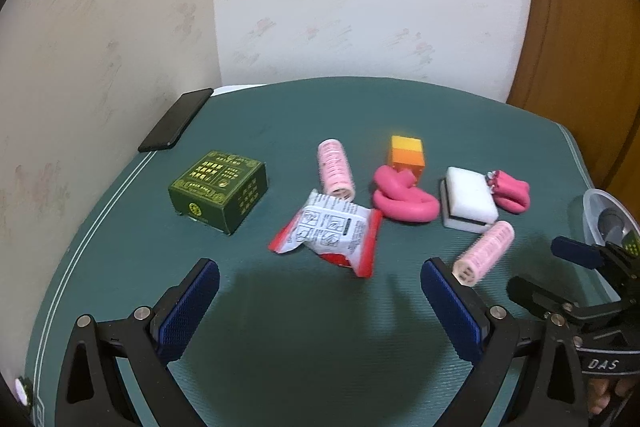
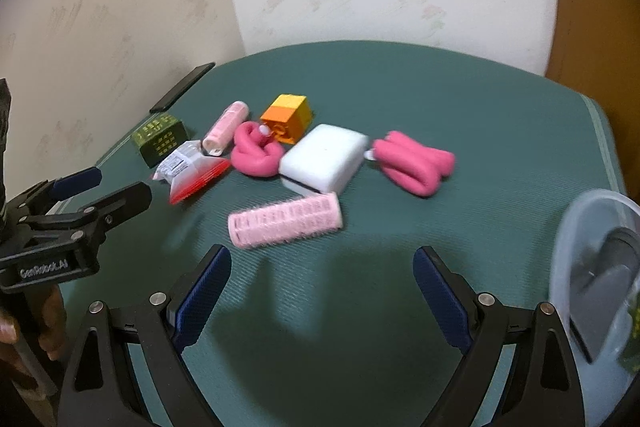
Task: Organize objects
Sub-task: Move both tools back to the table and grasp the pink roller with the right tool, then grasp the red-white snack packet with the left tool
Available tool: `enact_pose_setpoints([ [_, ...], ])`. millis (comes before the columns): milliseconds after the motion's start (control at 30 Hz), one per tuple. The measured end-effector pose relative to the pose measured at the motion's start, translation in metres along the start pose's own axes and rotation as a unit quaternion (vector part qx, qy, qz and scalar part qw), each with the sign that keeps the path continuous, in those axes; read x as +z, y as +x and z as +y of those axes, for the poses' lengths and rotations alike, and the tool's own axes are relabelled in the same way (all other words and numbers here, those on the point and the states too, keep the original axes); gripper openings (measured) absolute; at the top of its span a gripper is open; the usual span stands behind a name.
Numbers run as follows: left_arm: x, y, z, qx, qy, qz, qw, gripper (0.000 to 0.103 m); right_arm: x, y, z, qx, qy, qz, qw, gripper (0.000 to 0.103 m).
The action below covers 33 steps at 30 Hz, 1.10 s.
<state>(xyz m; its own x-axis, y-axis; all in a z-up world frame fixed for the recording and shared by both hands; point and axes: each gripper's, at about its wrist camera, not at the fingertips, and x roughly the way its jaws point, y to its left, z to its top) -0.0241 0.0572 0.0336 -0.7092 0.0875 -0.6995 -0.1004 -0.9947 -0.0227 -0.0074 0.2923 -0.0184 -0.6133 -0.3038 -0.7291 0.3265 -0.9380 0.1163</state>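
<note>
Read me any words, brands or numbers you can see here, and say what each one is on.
"DAS": on the right gripper body.
"GenRobot.AI": on the left gripper body.
Green box: gold characters, too small to read.
Snack packet: fine print, unreadable.

Right gripper (image 2: 322, 291) fingers spread wide, empty, over the green surface (image 2: 460, 99); a pink hair roller (image 2: 285, 221) lies just beyond, a clear container (image 2: 596, 267) right.

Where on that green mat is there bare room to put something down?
The green mat is bare along its far side, behind the orange block and white sponge, and near the front, below the pink roller. The middle is crowded from the green box to the pink bendy curler.
</note>
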Motion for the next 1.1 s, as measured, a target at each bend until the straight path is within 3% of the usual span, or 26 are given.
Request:
enact_pose_setpoints([
  [467,-0.001,0.014,0.013,0.026,-0.020,0.026,0.9991,0.102,0.017,0.037,0.017,0.027,-0.028,0.032,0.999,0.093],
  [633,-0.002,0.017,0.012,0.025,-0.020,0.033,0.9990,0.102,0.018,0.047,0.016,0.033,-0.026,0.050,0.998,0.081],
  [733,-0.003,0.018,0.009,0.027,-0.014,0.034,0.9990,0.102,0.018,0.046,0.012,0.039,-0.019,0.046,0.998,0.074],
  [1100,0.004,0.027,0.001,0.036,0.004,0.026,0.9990,0.102,0.015,0.028,0.009,0.023,-0.025,0.017,0.999,0.073],
])
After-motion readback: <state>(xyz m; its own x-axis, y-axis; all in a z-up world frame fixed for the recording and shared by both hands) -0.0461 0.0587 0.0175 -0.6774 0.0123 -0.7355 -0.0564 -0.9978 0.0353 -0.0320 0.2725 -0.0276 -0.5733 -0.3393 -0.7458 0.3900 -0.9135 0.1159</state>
